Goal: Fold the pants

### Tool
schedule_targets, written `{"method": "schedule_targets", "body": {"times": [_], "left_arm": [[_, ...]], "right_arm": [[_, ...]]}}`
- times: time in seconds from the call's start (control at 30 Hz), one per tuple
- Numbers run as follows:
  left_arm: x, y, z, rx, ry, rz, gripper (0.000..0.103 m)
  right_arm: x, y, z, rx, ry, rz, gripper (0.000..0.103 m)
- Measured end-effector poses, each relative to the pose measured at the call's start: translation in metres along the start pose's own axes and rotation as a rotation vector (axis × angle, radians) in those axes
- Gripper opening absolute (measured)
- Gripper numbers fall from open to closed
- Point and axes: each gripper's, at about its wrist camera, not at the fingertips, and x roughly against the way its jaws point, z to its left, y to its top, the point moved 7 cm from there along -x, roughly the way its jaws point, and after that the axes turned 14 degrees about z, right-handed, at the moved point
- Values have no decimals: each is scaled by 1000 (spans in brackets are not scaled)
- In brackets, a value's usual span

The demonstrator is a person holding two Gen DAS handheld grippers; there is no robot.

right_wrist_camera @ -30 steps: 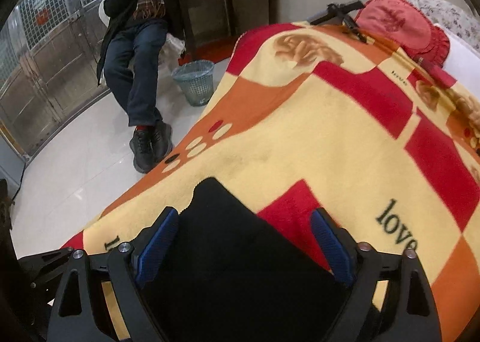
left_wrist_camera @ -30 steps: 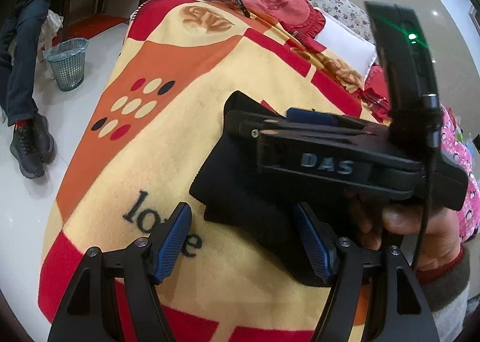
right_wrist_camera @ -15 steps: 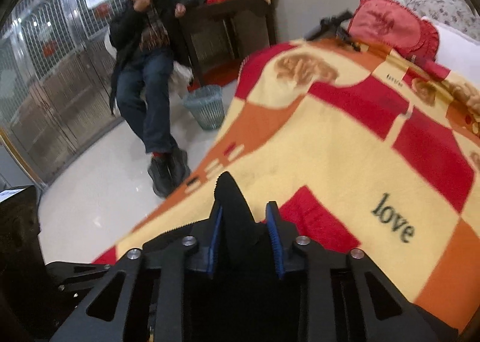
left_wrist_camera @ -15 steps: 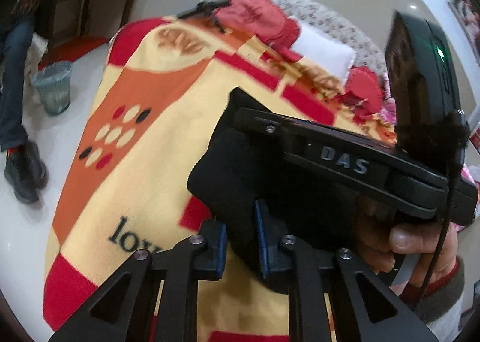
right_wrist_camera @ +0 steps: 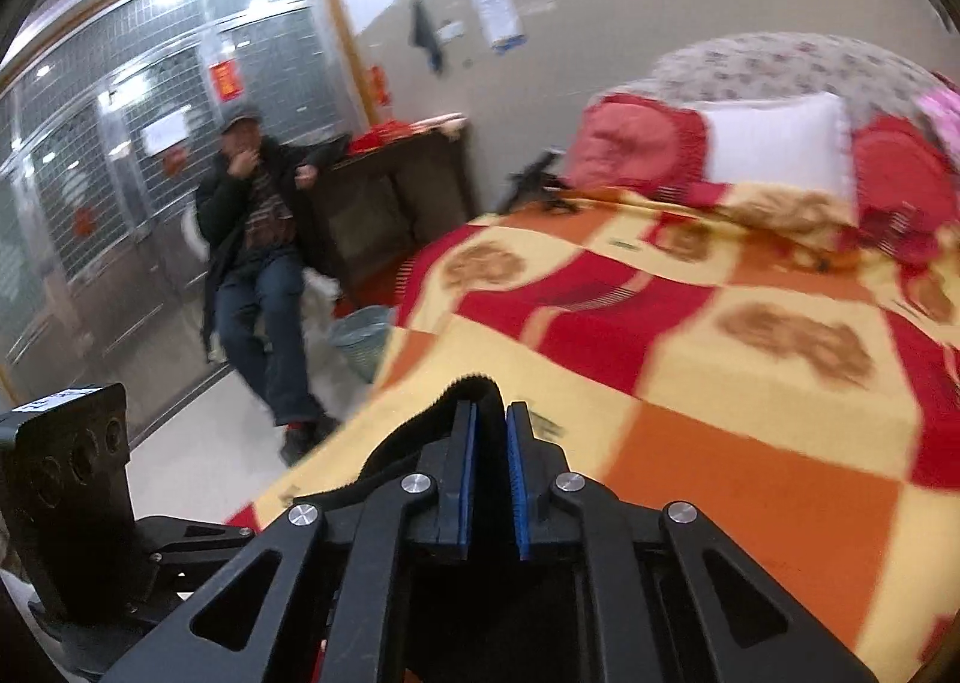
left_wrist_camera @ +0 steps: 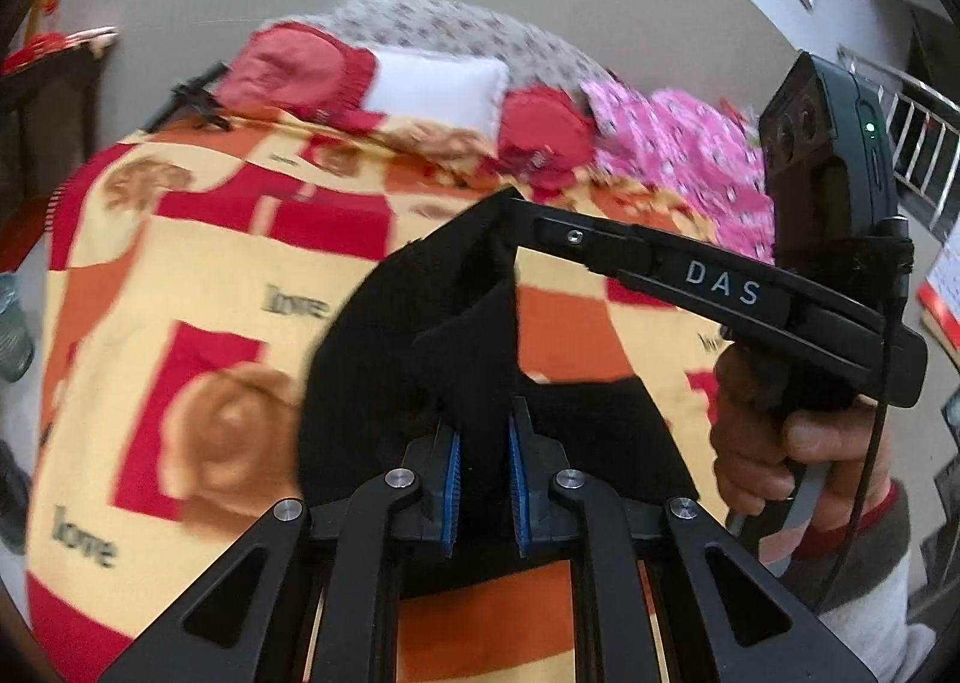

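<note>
Both grippers clamped on the black pants, lifted above the bed.

Mid-fold, by the look of it: left gripper (left_wrist_camera: pixel 483 494) with blue fingers (left_wrist_camera: pixel 451 488) closed tight on a bunched fold of the pants (left_wrist_camera: pixel 384 359), right gripper (right_wrist_camera: pixel 492 494) likewise pinching a ribbed edge of the same cloth between its fingers (right_wrist_camera: pixel 516 494). Pants hanging off the grippers over the checked blanket (left_wrist_camera: pixel 198 275), lower part apparently still draped near it. Right gripper also visible from the left view, reaching in over the cloth. Next move, judging from this: carry the held edge across and lay it flat onto the rest, keeping both grips level so nothing bunches, then release. Seated man (right_wrist_camera: pixel 258 263) well clear beside the bed.
</note>
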Motion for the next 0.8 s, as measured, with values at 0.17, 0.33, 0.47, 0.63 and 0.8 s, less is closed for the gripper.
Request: {"method": "schedule_targets", "body": {"times": [0.17,0.33,0.47,0.63,0.8], "left_arm": [[-49,0,-26,-51,-31,127,7],[-63,-3,-30,-115,48,162,10],[-36,1,-40,-169,18,137,28],[-5,-10,-23,-176,60,90,33],[5,-21,6,-103,158,62,35]], "right_arm": [[11,-39,-62,-152,-77,28,18],[24,-74,-107,-331,-31,20,72],[34,-84,-108,-352,10,0,80],[25,-87,-83,-315,89,9,88],[-4,-86,-63,-311,106,73,89]]}}
